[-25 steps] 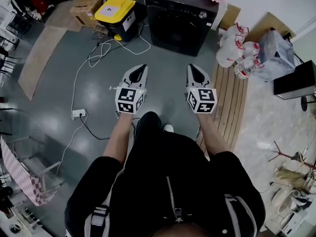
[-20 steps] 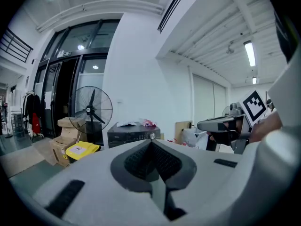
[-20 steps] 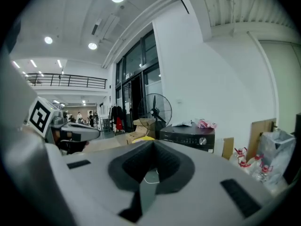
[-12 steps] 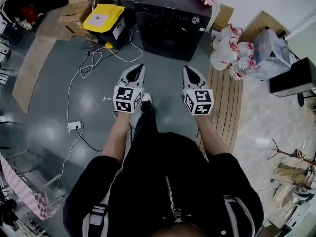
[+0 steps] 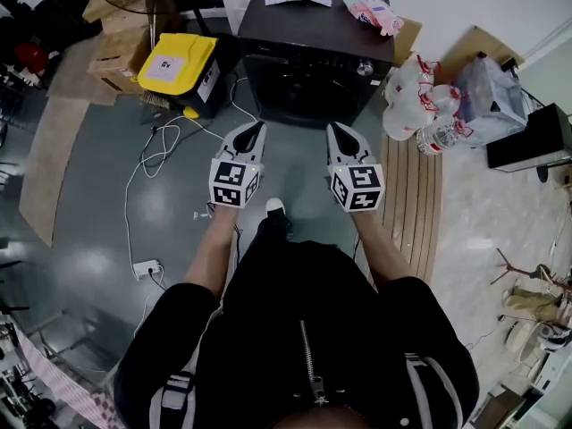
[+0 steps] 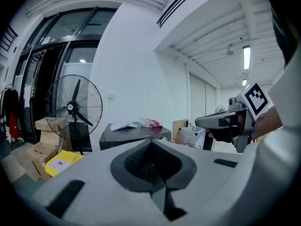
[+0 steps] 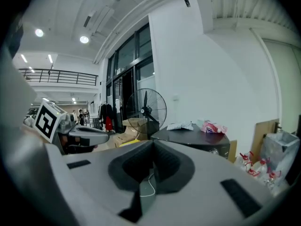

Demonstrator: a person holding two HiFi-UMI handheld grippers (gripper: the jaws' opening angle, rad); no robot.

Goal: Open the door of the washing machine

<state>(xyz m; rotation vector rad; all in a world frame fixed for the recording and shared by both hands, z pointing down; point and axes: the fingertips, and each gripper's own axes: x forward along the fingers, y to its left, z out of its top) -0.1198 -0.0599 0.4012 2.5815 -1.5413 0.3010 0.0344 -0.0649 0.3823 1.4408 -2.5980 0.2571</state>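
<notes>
— door (image 5: 306, 89) of the washing machine (image 5: 315, 25): where does it sit from the claws?
— straight ahead of both tips, well apart from them. nothing touches it. it looks shut, a dark front face under the flat top. i can't make out a handle.
— and the claws themselves?
— left claw (image 5: 258, 125) is clenched on nothing, and so is the right claw (image 5: 332, 126). each gripper view shows the jaws pressed together with no thing between them. they sit side by side, near each other, both pointing at the machine.
— why held like that?
— my guess: level and parallel so both cameras face the machine while the person stands short of it. clenched jaws suit carrying, but one claw must release before it can take the door edge.
— anything in the way?
— yellow-lidded box (image 5: 174, 61) is ahead and left of the left claw. the bag of bottles (image 5: 418, 105) is ahead and right of the right claw. a white cable (image 5: 147, 150) lies on the floor off to the left. none sits between the claws and the door.
— so the task?
— not begun, i'd say; the reach comes first.
</notes>
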